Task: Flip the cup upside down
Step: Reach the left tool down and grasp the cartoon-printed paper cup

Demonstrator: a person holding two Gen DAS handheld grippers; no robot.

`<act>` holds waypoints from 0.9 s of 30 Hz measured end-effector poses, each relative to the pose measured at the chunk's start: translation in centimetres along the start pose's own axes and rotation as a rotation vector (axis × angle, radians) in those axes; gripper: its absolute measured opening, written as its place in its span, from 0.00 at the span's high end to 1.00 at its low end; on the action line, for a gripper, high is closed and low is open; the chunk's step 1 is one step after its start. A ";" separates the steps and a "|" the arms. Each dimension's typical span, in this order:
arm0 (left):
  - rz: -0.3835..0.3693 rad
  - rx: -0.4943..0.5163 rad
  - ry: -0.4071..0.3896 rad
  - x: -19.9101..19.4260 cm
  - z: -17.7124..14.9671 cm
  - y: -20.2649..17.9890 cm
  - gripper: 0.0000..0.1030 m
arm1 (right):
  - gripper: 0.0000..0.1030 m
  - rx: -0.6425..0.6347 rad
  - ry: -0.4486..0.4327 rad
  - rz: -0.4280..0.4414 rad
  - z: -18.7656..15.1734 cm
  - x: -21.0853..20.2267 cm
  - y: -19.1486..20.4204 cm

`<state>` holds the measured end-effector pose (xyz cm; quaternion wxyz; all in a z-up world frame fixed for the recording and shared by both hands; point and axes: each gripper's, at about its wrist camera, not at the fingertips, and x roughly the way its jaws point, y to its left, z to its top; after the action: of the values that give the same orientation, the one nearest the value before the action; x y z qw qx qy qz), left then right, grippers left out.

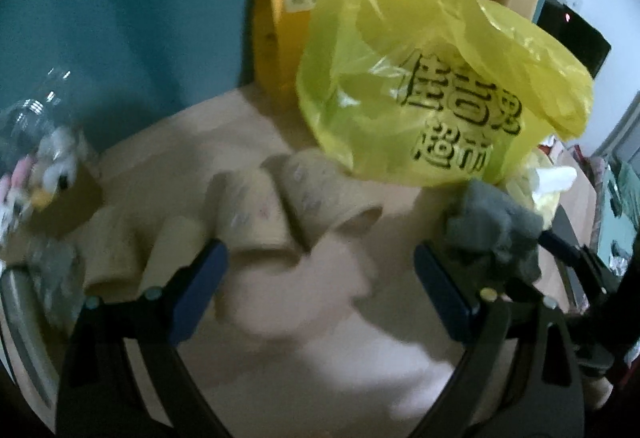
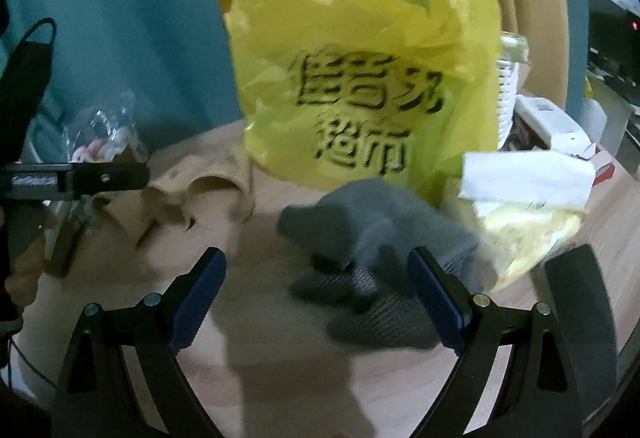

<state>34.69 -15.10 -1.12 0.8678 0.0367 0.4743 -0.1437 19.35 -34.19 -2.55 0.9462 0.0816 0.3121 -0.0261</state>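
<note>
1. The left gripper (image 1: 320,278) stands wide open over the pale wooden table (image 1: 320,338), its blue-padded fingers (image 1: 200,278) well apart with nothing between them.
2. The right gripper (image 2: 316,286) is likewise spread wide and holds nothing; bare tabletop and part of a grey cloth (image 2: 372,238) lie in the gap.
3. The paper cups (image 1: 280,214) lie on their sides in a row on the table, just beyond the left gripper's fingertips. The nearest two, printed with faint marks, touch each other, and the rightmost shows its open mouth toward the right. Motion blur softens their edges.
4. From the left wrist, two more plain tan cups (image 1: 140,254) lie further left in the same row, partly behind the left finger.
5. From the right wrist, the cups (image 2: 200,194) appear far to the left and smaller, open mouths facing the camera; how many there are cannot be told.
6. A yellow plastic bag (image 1: 420,78) with black printed characters stands behind the cups in both views, its lower edge hanging over the rightmost cup in the left view.
7. Only the left view shows the orange box (image 1: 288,18) clearly behind the bag; the right view shows just its corner.
8. Only the right view shows a white woven basket (image 2: 508,94) and white paper (image 2: 524,178) to the right of the bag, and the other gripper (image 2: 80,178) reaching in from the left edge.
9. A clear plastic bottle (image 1: 36,114) sits at far left against the teal wall (image 1: 120,18).
</note>
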 end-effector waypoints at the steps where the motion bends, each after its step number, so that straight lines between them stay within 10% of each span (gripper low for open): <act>1: 0.002 0.010 0.007 0.7 0.8 -0.2 0.07 | 0.09 0.008 -0.006 -0.003 0.2 0.1 -0.5; 15: 0.135 0.118 0.179 10.6 4.7 -2.7 0.09 | 0.09 0.038 -0.033 -0.035 0.5 1.3 -3.0; 21: 0.113 0.114 0.248 12.3 4.3 -2.7 0.33 | 0.09 0.057 -0.044 -0.024 0.0 1.0 -3.1; 27: 0.076 0.101 0.235 11.4 3.7 -3.5 0.35 | 0.09 0.067 -0.048 -0.014 -0.4 0.4 -3.1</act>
<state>42.46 -21.62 -8.33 0.8081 0.1146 0.5632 -0.1291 19.13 -37.23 -3.49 0.9500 0.1102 0.2886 -0.0451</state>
